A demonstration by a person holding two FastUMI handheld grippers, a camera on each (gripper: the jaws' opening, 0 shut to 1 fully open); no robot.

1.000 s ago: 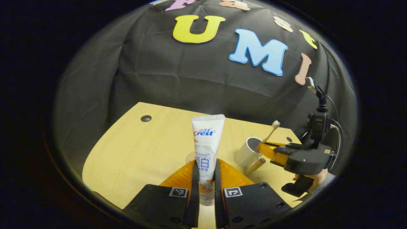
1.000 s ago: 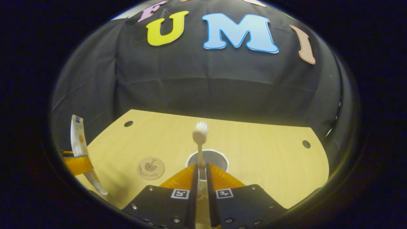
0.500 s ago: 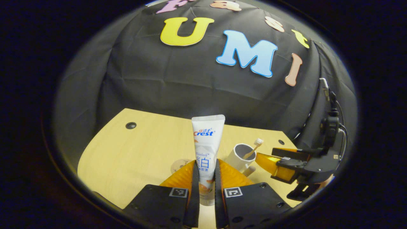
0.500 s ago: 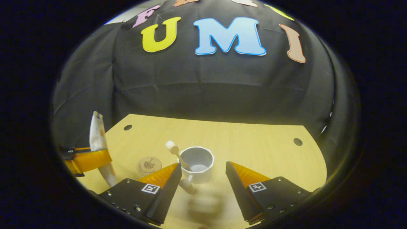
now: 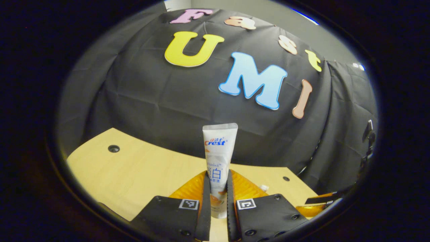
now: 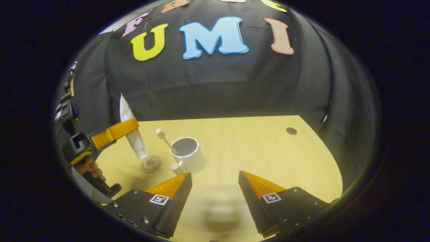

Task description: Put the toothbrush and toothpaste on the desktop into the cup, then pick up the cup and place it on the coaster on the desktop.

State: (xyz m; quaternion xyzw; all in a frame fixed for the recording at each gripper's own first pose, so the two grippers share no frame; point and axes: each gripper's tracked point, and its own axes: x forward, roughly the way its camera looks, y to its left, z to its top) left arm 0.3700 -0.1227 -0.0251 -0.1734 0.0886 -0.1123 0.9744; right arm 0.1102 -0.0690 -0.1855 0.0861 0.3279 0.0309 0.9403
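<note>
toothpaste [image 5: 219,158] clamped upright in my left gripper [image 5: 218,201]; right gripper [image 6: 214,188] stood wide open, empty. risk: tube knocking toothbrush [image 6: 165,139] or tipping cup [image 6: 188,156].

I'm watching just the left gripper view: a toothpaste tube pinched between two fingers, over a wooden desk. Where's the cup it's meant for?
Observer: The right gripper view shows it. The cup stands upright on the desk, just right of the toothpaste in that view.
Operator: Is anything in it?
Observer: Yes, the toothbrush leans inside it, head up.
Operator: And the coaster?
Observer: The coaster lies beside the cup with nothing standing on it, just below the tube's cap end.
</note>
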